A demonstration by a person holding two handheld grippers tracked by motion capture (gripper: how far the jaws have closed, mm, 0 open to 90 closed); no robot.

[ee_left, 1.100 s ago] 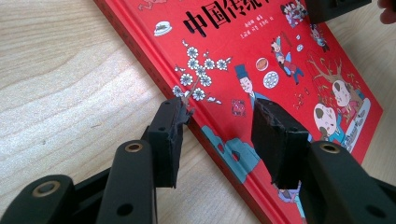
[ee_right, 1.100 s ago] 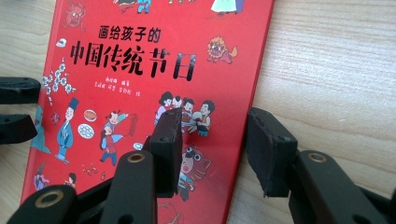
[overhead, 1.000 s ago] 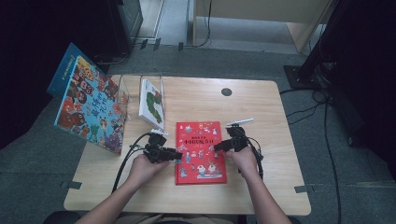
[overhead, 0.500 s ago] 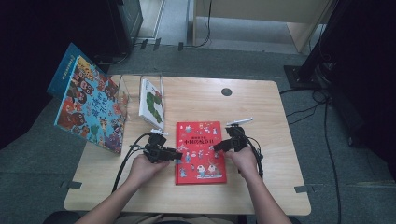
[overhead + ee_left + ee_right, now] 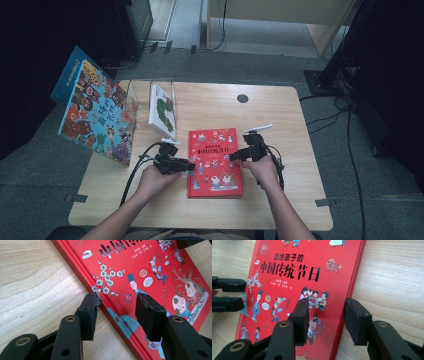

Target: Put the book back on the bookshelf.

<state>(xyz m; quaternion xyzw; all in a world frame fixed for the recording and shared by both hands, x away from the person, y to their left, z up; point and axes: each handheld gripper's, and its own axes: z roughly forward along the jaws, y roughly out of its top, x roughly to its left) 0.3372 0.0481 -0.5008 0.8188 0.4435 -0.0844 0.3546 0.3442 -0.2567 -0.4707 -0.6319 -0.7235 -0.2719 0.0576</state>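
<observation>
Red book flat on the surface, a hand-held gripper astride each long edge

The left hand-held gripper [image 5: 117, 308] and right hand-held gripper [image 5: 325, 315] stand half open, gripping nothing; the red book [image 5: 214, 160] lies between them. Closing unevenly could skew or slide it, a jaw slipping off its thin cover.

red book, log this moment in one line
red book: flat on table, closed | left gripper: open, jaws straddle its left edge | right gripper: open, jaws straddle its right edge | not lifted
</observation>
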